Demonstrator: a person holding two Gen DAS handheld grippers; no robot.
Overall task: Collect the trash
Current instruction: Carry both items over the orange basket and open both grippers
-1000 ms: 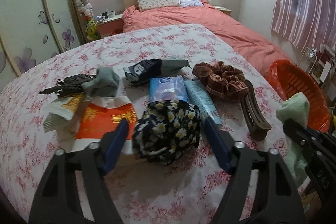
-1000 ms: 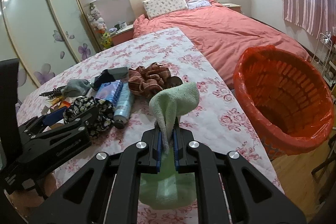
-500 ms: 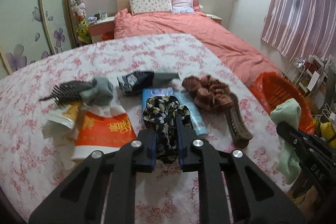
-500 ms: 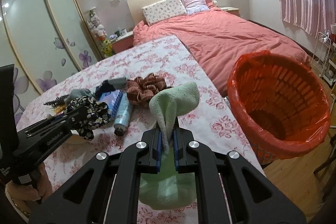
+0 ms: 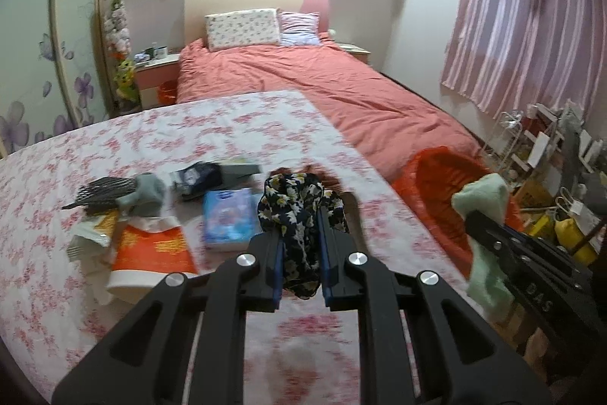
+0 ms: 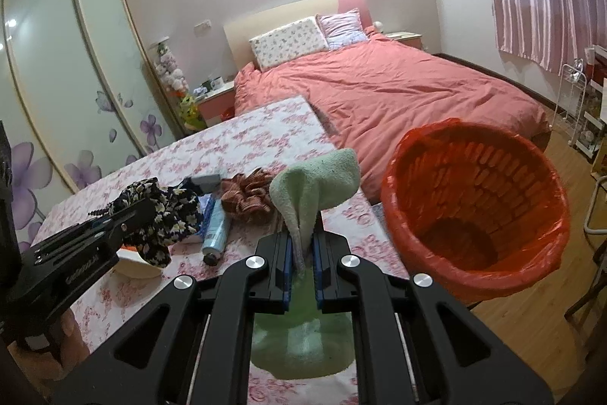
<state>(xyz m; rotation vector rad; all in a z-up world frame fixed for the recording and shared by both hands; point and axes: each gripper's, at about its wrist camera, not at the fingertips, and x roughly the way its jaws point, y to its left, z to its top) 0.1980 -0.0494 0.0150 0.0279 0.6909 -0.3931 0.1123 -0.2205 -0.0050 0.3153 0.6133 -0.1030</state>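
Basket [image 6: 531,177], orange-lined, nothing visible inside

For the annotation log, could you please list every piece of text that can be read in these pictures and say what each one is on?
"DAS": white letters on the black body of the right gripper, seen from the left wrist.
Orange packet: yellow characters, too blurred to read.
Blue wipes pack: print too blurred to read.
Left gripper body: embossed lettering, too faint to read.
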